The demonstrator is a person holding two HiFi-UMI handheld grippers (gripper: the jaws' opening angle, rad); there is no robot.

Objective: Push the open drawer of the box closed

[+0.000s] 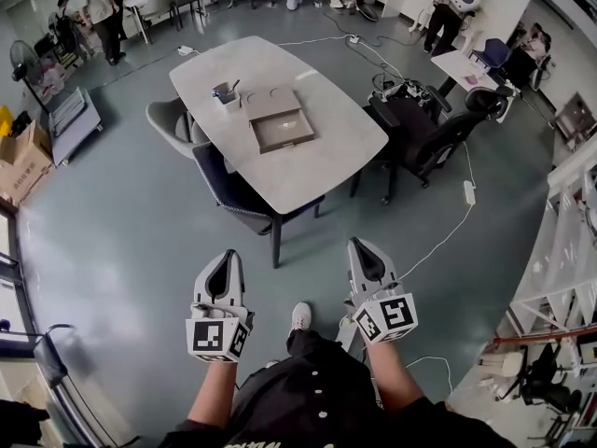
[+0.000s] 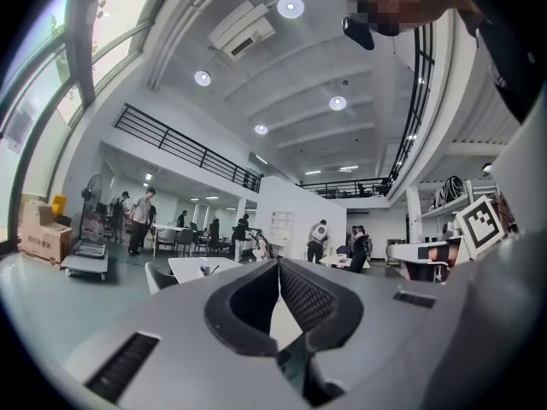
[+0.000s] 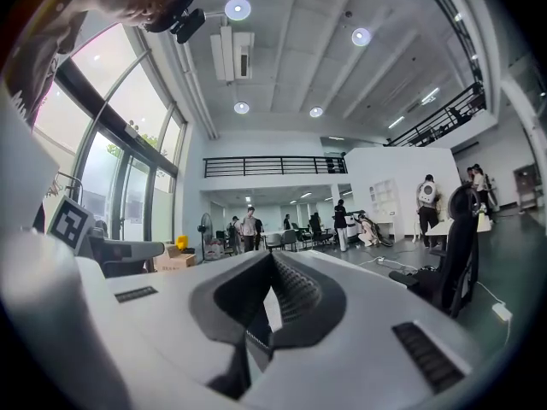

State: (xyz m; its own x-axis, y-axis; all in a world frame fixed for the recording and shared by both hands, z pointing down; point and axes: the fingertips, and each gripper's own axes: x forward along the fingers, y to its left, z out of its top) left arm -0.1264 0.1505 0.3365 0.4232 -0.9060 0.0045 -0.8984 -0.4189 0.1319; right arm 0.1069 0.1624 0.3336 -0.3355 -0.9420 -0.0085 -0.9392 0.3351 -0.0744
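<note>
Open hall, grey floor. Well ahead of left gripper [image 1: 226, 254] and right gripper [image 1: 359, 244], both clenched on nothing: white table [image 1: 326, 152] bearing one wooden box [image 1: 270, 104], one drawer [image 1: 284, 131] out on near side. Probably light, rigid, free-sliding; best pushed flat on drawer front. One cup [image 1: 225, 92] beside box.

We see flat tan-grey box [image 1: 270, 104] near middle of table [image 1: 322, 161], lying a little askew to table edges. Drawer [image 1: 283, 132] stands pulled out toward table's near long edge. It is a shallow tray, open upward. Interior too small for us to read.
</note>
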